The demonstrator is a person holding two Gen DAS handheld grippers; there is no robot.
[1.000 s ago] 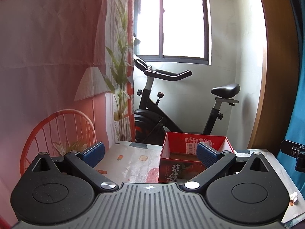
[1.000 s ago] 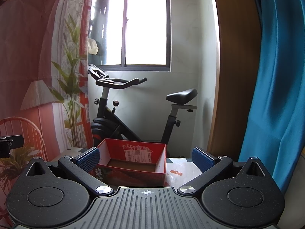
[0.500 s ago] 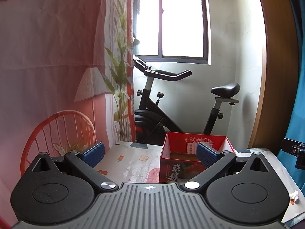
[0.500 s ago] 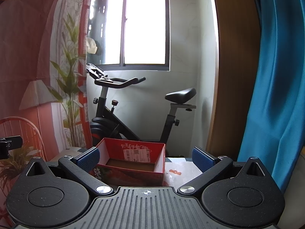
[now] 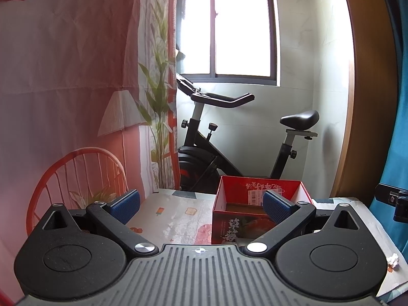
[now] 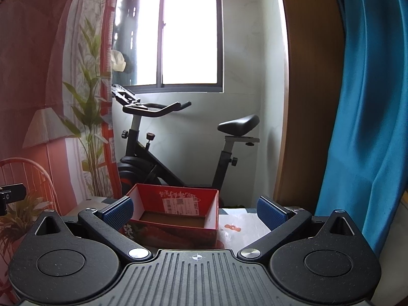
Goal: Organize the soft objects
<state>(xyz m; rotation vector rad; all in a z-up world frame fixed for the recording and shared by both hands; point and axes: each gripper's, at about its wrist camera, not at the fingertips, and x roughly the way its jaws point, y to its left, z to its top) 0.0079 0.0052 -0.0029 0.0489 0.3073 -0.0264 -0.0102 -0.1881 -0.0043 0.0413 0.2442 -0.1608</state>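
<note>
Right wrist view: red box (image 6: 176, 227) open-topped, brown floor bare.

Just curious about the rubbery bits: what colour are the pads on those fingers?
Blue, with a fine textured grid, on black arms. The right wrist view shows the pads best.

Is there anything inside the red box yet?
Looks empty. The box is open on top, and the right wrist view shows only its bare brown floor. The near corner of the floor is hidden, so something small could sit there.

Box (image 5: 257, 214) on table (image 5: 176, 216); exercise bike (image 5: 229, 148) behind; curtain (image 6: 367, 102) right; crumpled paper (image 5: 393, 259) near table's right edge.
</note>
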